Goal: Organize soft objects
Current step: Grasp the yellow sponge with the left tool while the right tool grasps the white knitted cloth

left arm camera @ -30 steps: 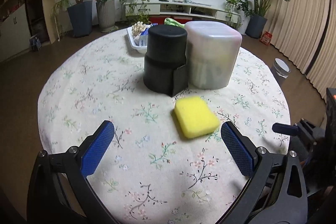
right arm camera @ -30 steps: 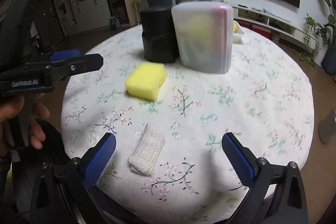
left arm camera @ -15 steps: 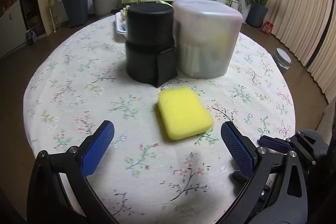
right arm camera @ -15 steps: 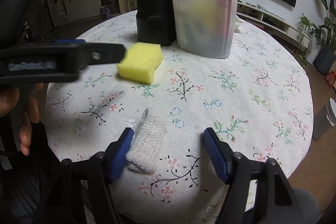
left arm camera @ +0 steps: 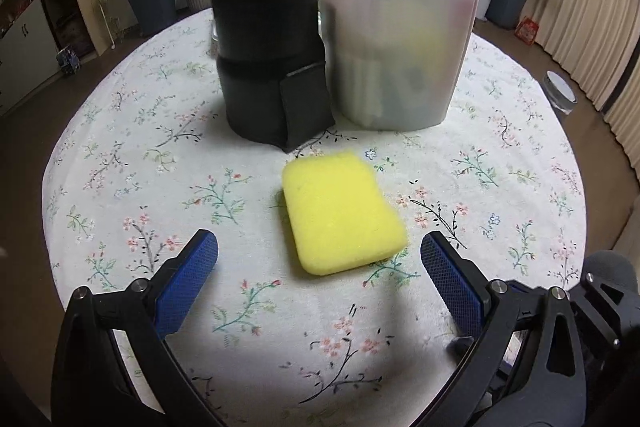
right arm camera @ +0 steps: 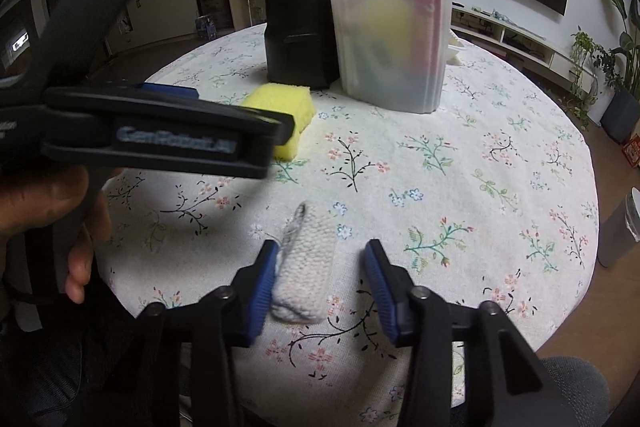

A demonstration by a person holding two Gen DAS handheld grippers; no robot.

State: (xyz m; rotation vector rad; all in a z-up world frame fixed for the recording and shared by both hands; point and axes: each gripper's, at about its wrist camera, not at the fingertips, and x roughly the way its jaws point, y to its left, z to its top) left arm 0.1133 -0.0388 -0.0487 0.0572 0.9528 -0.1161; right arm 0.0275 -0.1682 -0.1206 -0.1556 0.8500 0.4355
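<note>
Right wrist view: the right gripper (right arm camera: 320, 267) is closing on the white knitted cloth (right arm camera: 306, 267), its fingers not yet pinching it, near the counter's (right arm camera: 460, 167) edge, well short of the black container (left arm camera: 272, 67). Left gripper (left arm camera: 318, 267), fingers spread, reaches for the yellow sponge (left arm camera: 340, 211) just before that container; next, likely, each must clamp and lift.

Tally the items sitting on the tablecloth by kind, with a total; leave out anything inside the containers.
Soft items: 2 (yellow sponge, white knitted cloth)
Containers: 2 (black container, frosted plastic bin)
Total: 4; a white tray partly hidden behind the bin is not counted.

Porous yellow sponge (left arm camera: 342, 213), knitted white cloth (right arm camera: 306, 267), frosted plastic box (left arm camera: 394, 43), floral tablecloth (left arm camera: 160, 155).
</note>
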